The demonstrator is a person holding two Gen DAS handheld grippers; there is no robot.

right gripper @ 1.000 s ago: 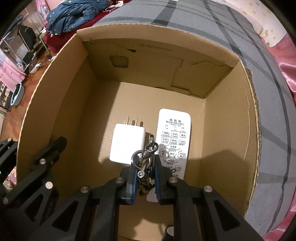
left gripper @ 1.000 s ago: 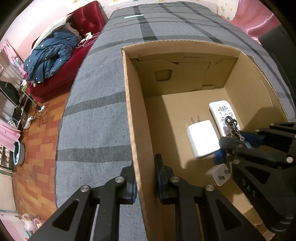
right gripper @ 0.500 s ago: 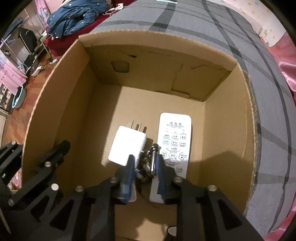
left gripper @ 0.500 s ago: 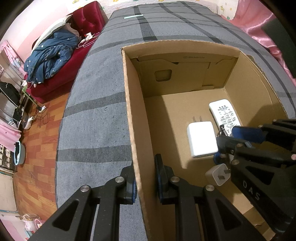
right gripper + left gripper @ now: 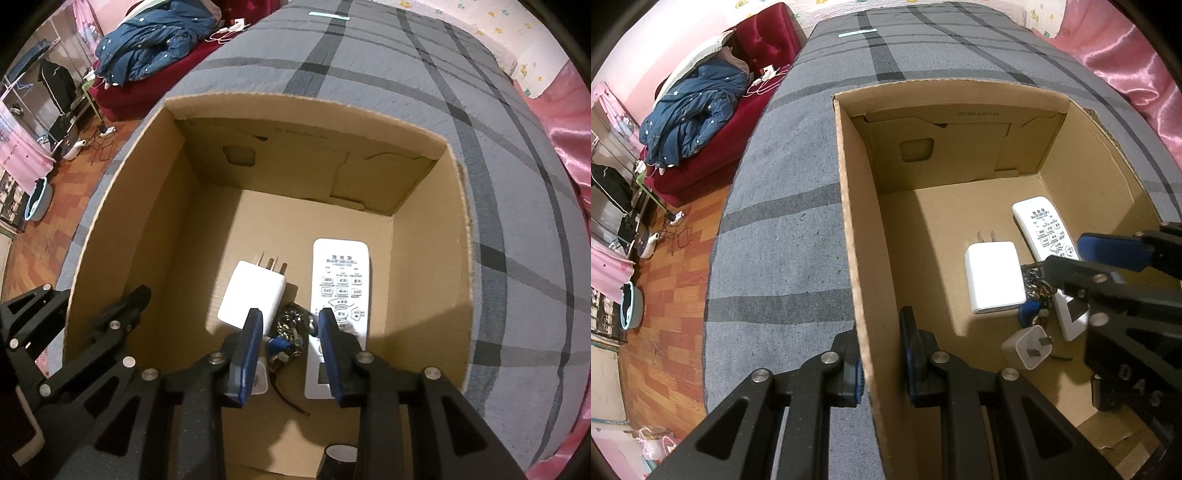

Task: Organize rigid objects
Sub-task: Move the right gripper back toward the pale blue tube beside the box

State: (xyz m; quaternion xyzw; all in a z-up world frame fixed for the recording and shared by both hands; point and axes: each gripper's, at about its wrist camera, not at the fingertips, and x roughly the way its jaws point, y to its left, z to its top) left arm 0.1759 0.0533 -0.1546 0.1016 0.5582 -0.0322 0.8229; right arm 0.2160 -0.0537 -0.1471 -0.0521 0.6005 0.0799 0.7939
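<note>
Keys (image 5: 290, 332) lie lengthwise toward far wall, under opening right tongs (image 5: 290, 334), released.

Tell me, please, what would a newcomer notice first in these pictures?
First, the open cardboard box on the grey plaid bed, its left wall pinched by the left gripper. Inside, a key bunch lies between a white charger and a white remote, under the opening right gripper.

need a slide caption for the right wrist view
Right tool, opening, above a key bunch between large charger and remote in the cardboard box.
</note>
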